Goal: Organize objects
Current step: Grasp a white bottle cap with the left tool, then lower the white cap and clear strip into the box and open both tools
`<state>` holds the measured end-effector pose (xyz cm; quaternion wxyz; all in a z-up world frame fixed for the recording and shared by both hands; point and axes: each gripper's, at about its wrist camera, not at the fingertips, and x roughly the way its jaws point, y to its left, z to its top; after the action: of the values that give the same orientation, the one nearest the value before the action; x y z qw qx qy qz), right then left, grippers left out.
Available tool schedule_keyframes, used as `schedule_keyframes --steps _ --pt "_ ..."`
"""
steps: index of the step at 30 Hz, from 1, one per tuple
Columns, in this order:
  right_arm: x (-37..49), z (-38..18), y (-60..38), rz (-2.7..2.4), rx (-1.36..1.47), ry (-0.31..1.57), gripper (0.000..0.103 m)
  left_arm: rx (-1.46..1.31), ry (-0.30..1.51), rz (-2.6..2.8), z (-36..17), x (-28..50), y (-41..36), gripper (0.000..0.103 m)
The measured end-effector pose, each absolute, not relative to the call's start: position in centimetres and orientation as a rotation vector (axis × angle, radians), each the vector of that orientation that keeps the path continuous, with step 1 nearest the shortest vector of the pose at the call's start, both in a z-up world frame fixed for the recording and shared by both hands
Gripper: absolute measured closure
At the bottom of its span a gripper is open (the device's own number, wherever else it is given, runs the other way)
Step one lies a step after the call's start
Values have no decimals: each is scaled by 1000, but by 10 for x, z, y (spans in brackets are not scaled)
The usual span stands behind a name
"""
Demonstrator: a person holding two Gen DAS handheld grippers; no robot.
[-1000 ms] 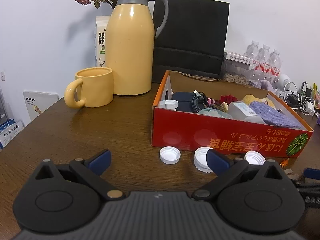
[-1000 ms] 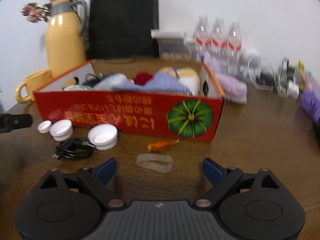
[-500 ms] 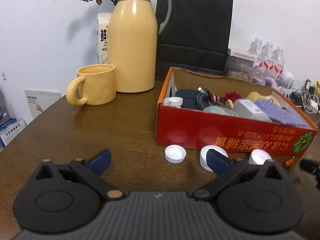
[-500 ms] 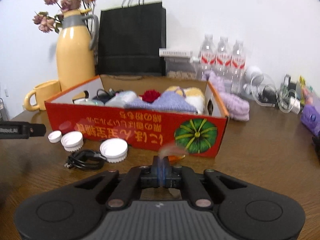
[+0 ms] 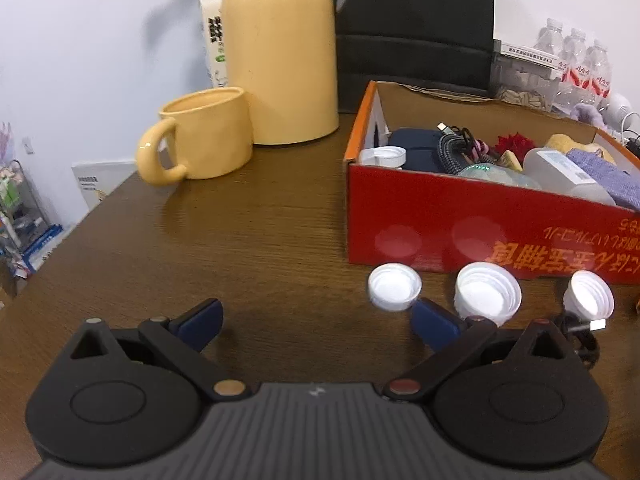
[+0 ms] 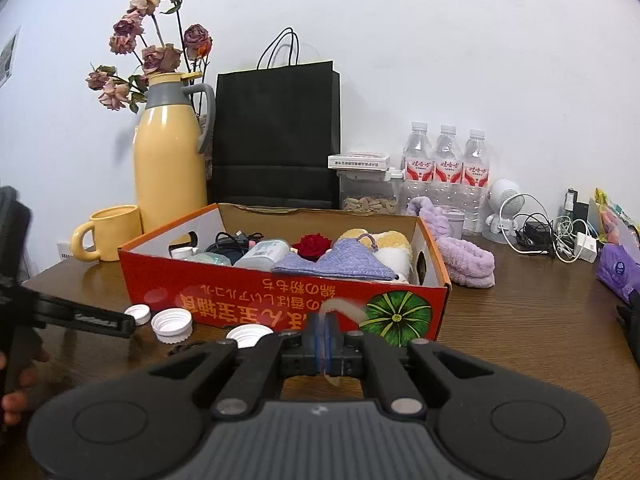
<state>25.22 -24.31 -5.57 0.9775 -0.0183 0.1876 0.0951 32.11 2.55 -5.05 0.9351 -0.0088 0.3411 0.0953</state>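
Right gripper [image 6: 325,338]: we are holding its jaws closed on a pale translucent band [image 6: 344,307], lifted before the red box [image 6: 280,300].
Left gripper [image 5: 316,318]: we are keeping its jaws wide apart, empty, low over the worktop [image 5: 240,248].
Already boxed: cables, a bottle, a red rose, purple cloth.
Still waiting: we are seeing three white caps [image 5: 488,294] and a black cable [image 5: 580,338] beside the box front.
Progress: we are judging it partway, the band going in next.
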Motion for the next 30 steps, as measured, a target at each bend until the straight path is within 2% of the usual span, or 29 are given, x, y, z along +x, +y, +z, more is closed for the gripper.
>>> schedule_keyframes --steps 3,5,6,7,8,9,14,22,30 --pt "252 -56 -241 195 -44 378 102 -29 700 146 -54 332 23 0" --pt "251 -57 -241 195 -45 378 102 -28 693 115 -53 335 20 8" --pt "252 -57 -241 193 -45 378 102 -24 680 106 -52 334 18 24" --pt "252 -57 -241 193 -45 380 102 -20 664 99 -51 331 16 46" --pt "253 -57 -241 192 -45 381 102 -24 654 89 -50 329 16 57" --pt "253 -58 -241 192 -47 383 102 -31 646 79 -50 327 16 73" --pt "251 -58 -241 194 -46 365 102 -67 618 66 -44 320 19 74" --pt "248 -54 -243 185 -35 329 102 -116 455 63 -15 289 28 74" --pt "267 -21 -238 210 -20 251 102 -68 321 -7 27 296 2 74"
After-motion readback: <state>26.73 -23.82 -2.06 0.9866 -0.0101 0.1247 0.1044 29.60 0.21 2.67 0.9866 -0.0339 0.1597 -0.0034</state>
